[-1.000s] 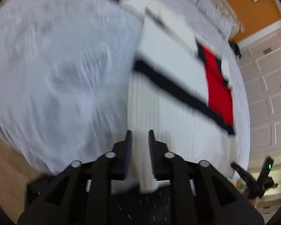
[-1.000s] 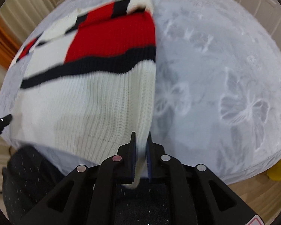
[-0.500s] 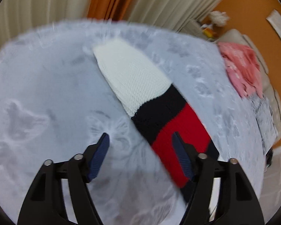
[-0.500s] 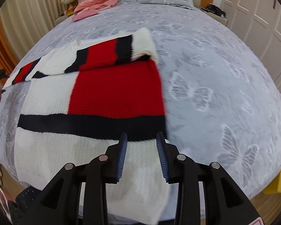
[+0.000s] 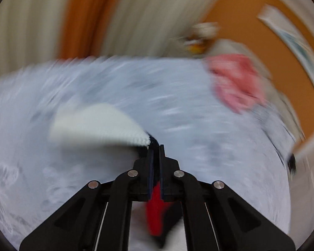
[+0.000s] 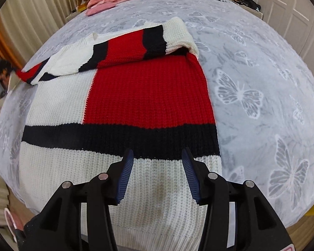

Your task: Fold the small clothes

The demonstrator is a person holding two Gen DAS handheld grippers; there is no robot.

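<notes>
So my left gripper went from wide-open jaws half a second ago to clamped narrow on the sweater's left sleeve, meaning the sleeve fold is starting. Right gripper jaws spread wider, holding nothing, over the sweater hem. Sweater lies flat on the bed. Left view is badly smeared; the grip spot is hard to make out.
</notes>
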